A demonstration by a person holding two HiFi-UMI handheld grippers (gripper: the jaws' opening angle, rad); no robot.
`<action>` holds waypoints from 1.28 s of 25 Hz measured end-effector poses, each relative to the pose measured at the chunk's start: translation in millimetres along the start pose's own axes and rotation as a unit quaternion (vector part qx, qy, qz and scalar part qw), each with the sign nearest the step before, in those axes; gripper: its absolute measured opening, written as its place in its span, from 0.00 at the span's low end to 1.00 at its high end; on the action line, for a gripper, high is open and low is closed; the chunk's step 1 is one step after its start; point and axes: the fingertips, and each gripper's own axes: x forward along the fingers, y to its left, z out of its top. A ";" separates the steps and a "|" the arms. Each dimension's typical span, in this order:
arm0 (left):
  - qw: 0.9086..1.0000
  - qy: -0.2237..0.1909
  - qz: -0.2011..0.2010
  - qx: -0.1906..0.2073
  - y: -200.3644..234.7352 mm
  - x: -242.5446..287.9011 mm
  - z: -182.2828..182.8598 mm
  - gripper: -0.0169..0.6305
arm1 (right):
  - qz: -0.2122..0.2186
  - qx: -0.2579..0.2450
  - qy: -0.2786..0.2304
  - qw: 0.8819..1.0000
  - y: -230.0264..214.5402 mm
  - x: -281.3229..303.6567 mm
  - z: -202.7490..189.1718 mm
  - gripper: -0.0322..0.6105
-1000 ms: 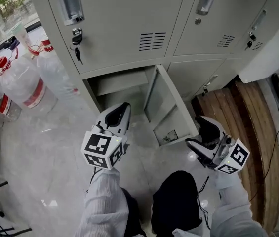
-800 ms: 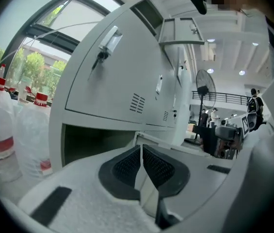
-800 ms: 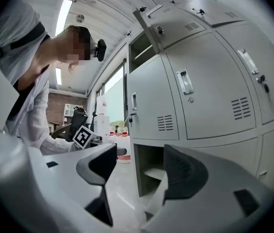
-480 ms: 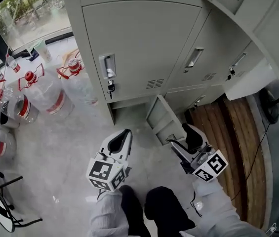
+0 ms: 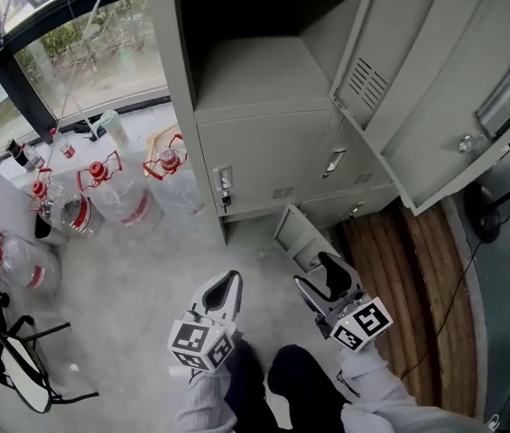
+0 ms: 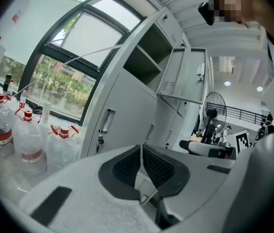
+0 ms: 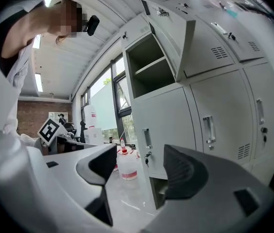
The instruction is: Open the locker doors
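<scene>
The closed middle door (image 5: 268,156) sits in the locker bank between the open top compartment (image 5: 255,75) and the swung-out bottom door (image 5: 301,238). Its upright handle (image 5: 223,180) lies straight ahead of the left hand-held gripper (image 5: 223,285), whose jaws are nearly together and empty. The right hand-held gripper (image 5: 319,276), spread wide and empty, sits off to the handle's right, so the left looks nearer.

left tongs (image 5: 227,280) | right tongs (image 5: 317,278): white, black pads (image 7: 187,171) | marker cubes (image 5: 202,345) | white sleeves (image 5: 208,404)
</scene>
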 end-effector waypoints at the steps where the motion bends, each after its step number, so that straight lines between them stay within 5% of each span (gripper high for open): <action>1: 1.000 -0.003 0.004 -0.004 -5.7 -5.7 9.0 0.05 | -0.008 0.004 0.002 1.000 4.3 -2.0 8.1 0.49; 10: 1.000 -0.004 0.021 -0.004 -63.9 -41.5 68.7 0.05 | -0.091 0.062 0.034 0.993 31.3 -43.6 79.4 0.49; 23: 1.000 -0.007 -0.022 0.019 -182.2 -72.6 96.3 0.05 | -0.083 0.026 0.010 0.996 46.5 -119.7 161.9 0.49; 32: 0.998 -0.036 -0.024 0.052 -206.4 -82.9 135.1 0.05 | -0.106 -0.010 -0.018 0.994 48.3 -156.1 197.7 0.41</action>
